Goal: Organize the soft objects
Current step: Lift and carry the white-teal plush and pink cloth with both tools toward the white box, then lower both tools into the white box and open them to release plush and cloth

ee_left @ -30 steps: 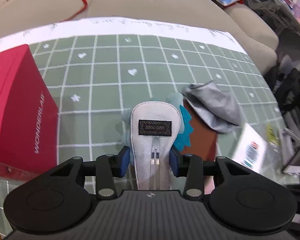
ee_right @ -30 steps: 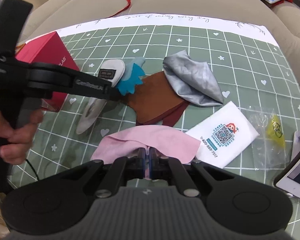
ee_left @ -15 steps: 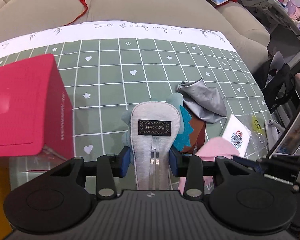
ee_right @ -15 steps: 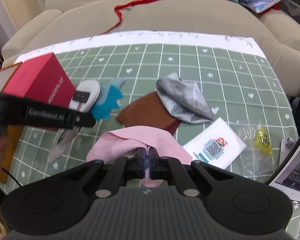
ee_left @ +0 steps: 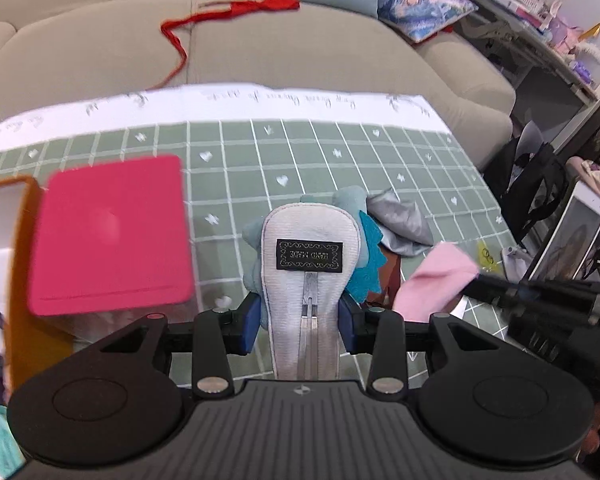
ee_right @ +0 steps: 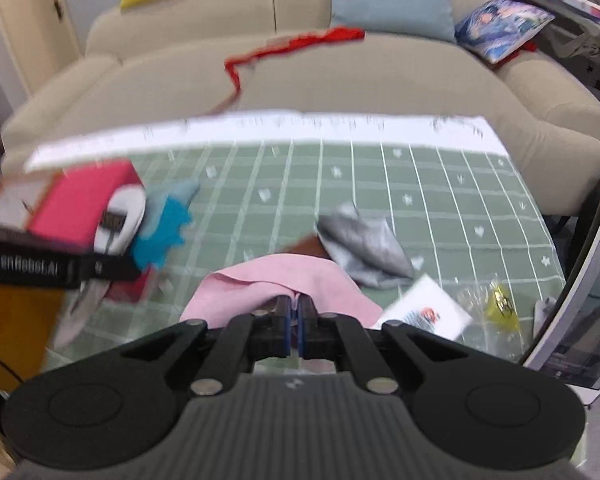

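Both grippers have lifted since a second ago: the green grid cloth on the desk sits lower and smaller in both wrist views, and the sofa behind it fills more of the frame. Left gripper is clamped on the plush toy, blue pads pressing its pale zippered underside from either side, the toy's long axis running straight out along the fingers, "HAND MADE" label up, teal spiky trim hanging off its right edge. Right gripper is pinched fully closed on a fold of the pink cloth, which drapes forward off the tips, clear of the desk. Silver cloth and brown cloth lie on the desk ahead of the right gripper, with a white card and a small clear bag to their right. Key relation: red box sits forward and left of the left gripper, and from the right wrist view the toy already hangs just beside that box, so the left hand is plainly the nearer one; an orange-walled box shows at the far left edge, contents unclear. My read: both items are mid-carry, likely headed left toward those boxes, toy first. Right view is motion-blurred, so fine contact is hard to judge.
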### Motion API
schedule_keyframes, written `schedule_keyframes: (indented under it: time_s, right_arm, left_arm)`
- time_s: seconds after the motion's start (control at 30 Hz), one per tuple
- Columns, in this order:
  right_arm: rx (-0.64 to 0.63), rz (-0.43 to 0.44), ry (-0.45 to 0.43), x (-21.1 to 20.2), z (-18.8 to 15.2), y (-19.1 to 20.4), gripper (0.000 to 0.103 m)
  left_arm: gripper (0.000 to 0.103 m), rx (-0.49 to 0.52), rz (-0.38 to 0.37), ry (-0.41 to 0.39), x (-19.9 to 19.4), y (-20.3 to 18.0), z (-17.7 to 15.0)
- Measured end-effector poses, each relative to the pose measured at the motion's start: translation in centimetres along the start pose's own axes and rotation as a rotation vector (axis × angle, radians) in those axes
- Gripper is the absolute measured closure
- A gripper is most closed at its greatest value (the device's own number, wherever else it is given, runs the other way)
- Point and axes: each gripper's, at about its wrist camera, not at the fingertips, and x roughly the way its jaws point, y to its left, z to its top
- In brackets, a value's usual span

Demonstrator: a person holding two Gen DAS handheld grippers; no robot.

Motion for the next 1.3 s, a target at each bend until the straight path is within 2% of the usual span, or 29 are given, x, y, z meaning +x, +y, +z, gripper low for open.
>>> schedule_keyframes:
  time_s: [0.07,0.13,0.23,0.5,0.73,0.9,1.1,1.3]
  right_arm:
    - [0.083,0.036,-0.053,-1.0,0.7,0.0,0.103]
    - [0.108,0.057,-0.083,-1.8,1.3,0.7,0.103]
    - [0.081,0.035,-0.116,-2.8,2.3,3.1,0.103]
    - [0.001,0.126,-0.202,-4.3,5.1,11.6,0.103]
    - [-0.139,0.181,-0.251,-5.2,6.1,20.9,0.103]
    - [-0.209,0.221,-0.228,-3.8,7.1,26.4,0.103]
    - [-0.251,0.283,-0.157,-0.8,7.6,31.7,0.103]
    - [-0.286,0.258,-0.067,4.1,7.9,35.8,0.103]
  left_arm:
    - [0.058,-0.007,0.006,-0.015,-1.2,0.9,0.3]
    - [0.058,-0.014,0.014,-0.042,-2.7,2.1,0.6]
    - [0.058,-0.026,0.028,-0.078,-4.8,4.1,0.8]
    - [0.058,-0.045,0.070,-0.149,-9.3,8.9,0.7]
    - [0.058,-0.175,0.139,-0.223,-12.1,15.6,-0.9]
    - [0.058,-0.248,0.267,-0.244,-12.0,20.0,-1.5]
    - [0.058,-0.262,0.373,-0.238,-10.2,23.1,-2.0]
    - [0.058,-0.272,0.401,-0.203,-8.0,26.2,-2.6]
